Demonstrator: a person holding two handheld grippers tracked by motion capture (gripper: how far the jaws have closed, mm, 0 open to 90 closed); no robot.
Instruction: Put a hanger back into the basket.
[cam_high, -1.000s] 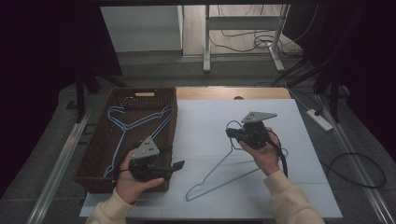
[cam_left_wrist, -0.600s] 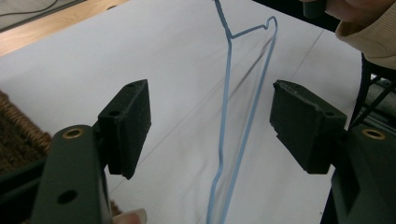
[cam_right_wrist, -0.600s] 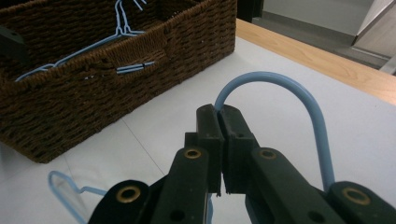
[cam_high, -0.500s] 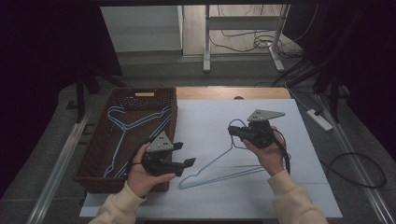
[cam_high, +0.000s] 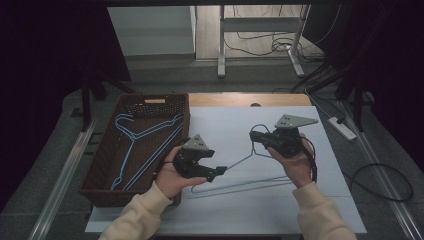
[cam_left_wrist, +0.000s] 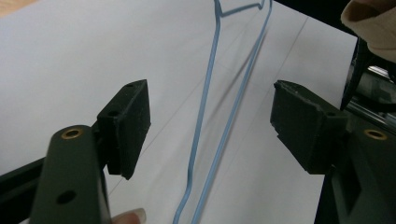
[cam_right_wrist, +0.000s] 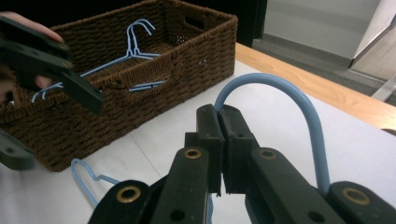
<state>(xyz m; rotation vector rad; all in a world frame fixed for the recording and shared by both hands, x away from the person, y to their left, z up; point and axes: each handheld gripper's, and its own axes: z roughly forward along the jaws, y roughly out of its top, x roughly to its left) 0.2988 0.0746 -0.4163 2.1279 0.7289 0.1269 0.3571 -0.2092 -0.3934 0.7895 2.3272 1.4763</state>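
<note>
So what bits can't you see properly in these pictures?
- Hook of the blue hanger, right gripper view: its neck is hidden behind the shut right gripper.
- Same hanger, left gripper view: its shoulder end runs off the bottom edge, between the open left gripper jaws.
- Hangers in the wicker basket, high view: too dim and overlapping to count.

No lettering, label, brand, number or sign could be read anywhere in these views. A pale tag was seen on the far wall of the wicker basket (cam_high: 154, 101), but it was too small for any marking on it to be made out. Nothing printed was found on the white sheet (cam_high: 225, 125) covering the worktop.
</note>
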